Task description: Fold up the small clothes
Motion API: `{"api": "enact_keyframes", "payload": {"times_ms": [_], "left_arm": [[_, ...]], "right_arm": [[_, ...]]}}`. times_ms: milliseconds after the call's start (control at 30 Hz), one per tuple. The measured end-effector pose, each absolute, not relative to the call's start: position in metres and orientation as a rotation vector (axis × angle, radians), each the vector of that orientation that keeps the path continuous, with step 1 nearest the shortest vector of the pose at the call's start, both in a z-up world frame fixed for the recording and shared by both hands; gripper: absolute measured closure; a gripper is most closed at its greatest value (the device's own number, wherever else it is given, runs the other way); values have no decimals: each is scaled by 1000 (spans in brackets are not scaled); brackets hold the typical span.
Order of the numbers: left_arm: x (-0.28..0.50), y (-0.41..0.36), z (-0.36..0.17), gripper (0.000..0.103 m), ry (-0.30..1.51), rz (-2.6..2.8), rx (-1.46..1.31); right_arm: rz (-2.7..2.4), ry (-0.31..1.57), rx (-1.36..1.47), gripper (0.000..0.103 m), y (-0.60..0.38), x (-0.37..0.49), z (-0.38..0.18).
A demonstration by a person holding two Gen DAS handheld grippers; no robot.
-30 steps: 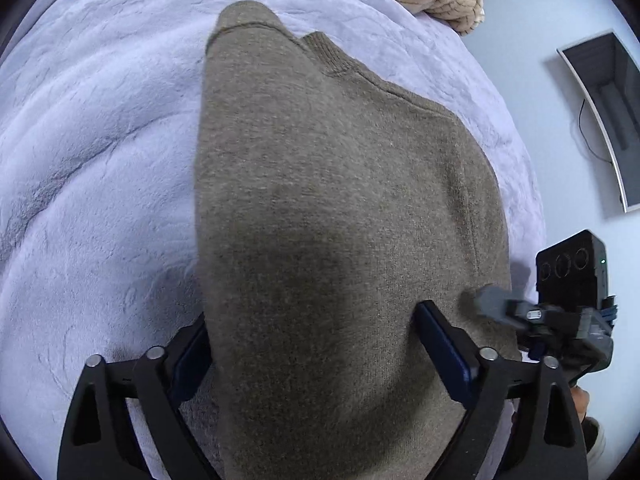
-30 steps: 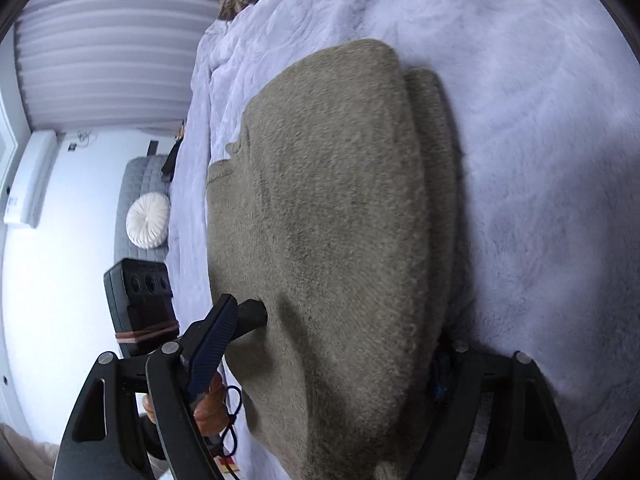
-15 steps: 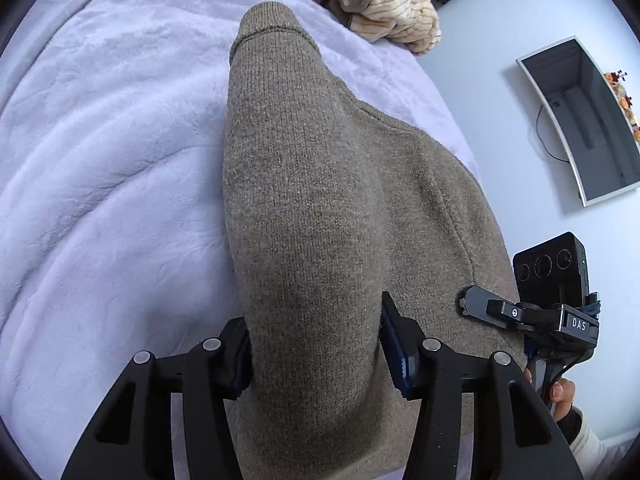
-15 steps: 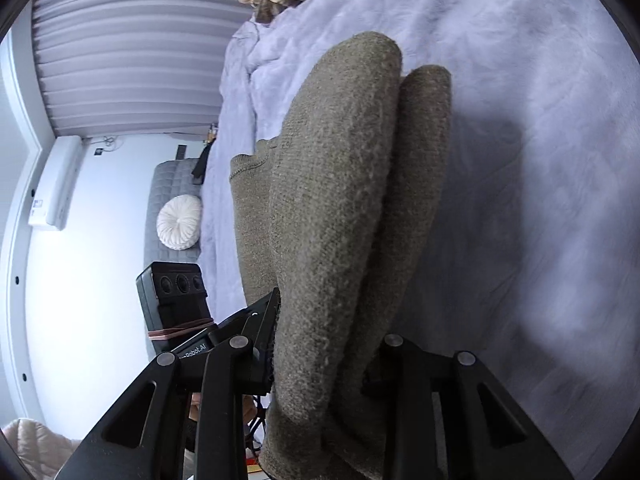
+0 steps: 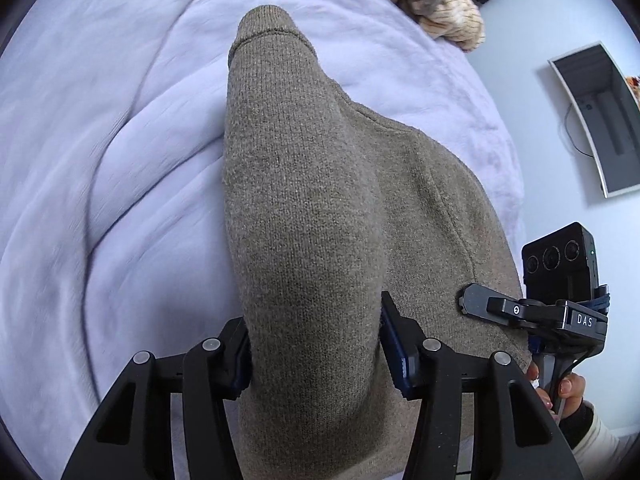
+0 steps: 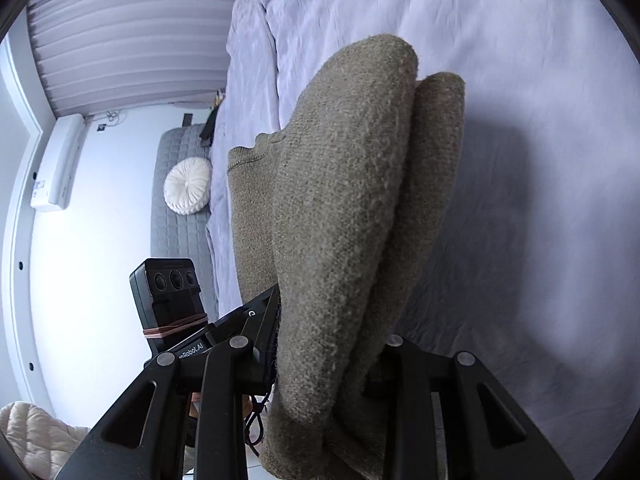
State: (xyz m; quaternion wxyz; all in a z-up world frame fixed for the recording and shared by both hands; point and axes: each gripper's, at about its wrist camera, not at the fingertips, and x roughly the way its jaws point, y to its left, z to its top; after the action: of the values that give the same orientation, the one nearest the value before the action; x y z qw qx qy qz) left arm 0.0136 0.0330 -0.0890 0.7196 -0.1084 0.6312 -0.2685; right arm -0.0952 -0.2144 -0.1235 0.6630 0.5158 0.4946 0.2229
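**Two handheld grippers clamp a folded olive-brown sweater above a lavender blanket**

An olive-brown knitted sweater point(image 5: 312, 208) hangs bunched and doubled over, raised off a soft lavender blanket point(image 5: 100, 168) that covers a bed. Its ribbed hem or cuff points away from the camera, toward the far end of the bed.

The left gripper point(image 5: 316, 344) is partly closed, and its blue-padded fingers press a thick fold of the knit from both sides. The right gripper point(image 6: 328, 344) is closed narrower on two stacked folds of the same sweater point(image 6: 352, 208), and the fabric fills the gap between its fingers. Both pairs of jaws have drawn in around the fabric within the last second.

In the left wrist view, the right gripper's body sits at the lower right, with the person's hand point(image 5: 568, 392) and a pale sleeve below it. A tan striped garment point(image 5: 436, 0) lies at the far edge of the bed. In the right wrist view, a round white cushion point(image 6: 187, 186) rests on a grey quilted seat point(image 6: 176, 216).
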Motion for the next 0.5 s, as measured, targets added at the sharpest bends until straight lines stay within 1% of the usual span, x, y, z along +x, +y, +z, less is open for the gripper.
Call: {"api": "enact_keyframes", "payload": {"times_ms": [100,167,200,233,300,333,367,400,500], "left_arm": [[6,48,-100,48,1423,-523,-214],[4,59,-93,48,1392,-517,-235],[4,60,-88,48,1371,-508,-237],[3,65,-82,48,1347,-495,-230],[3,71,-75,48,1311,-476,-214],[5,71,-73,48,1304,-471,-206],[6,72,-74,49,1305,-463,-192],[7,71,-77,49,1311,-453,-170],[7,64,-90,49,1316,-452,-112]], "right_arm": [[469,1195,1104,67,-189,-94,-134],[417,1245,1032,64,-183,-92,-133],[401,1247,1014,60,-183,-93,-130],[382,1244,1000,58,-186,-93,-126],[333,1237,967,57,-192,-95,-117],[305,1236,944,58,-195,-97,-114],[261,1243,908,68,-198,-98,-111],[233,1250,884,74,-200,-104,-111],[152,1283,778,75,-198,-107,-109]]}}
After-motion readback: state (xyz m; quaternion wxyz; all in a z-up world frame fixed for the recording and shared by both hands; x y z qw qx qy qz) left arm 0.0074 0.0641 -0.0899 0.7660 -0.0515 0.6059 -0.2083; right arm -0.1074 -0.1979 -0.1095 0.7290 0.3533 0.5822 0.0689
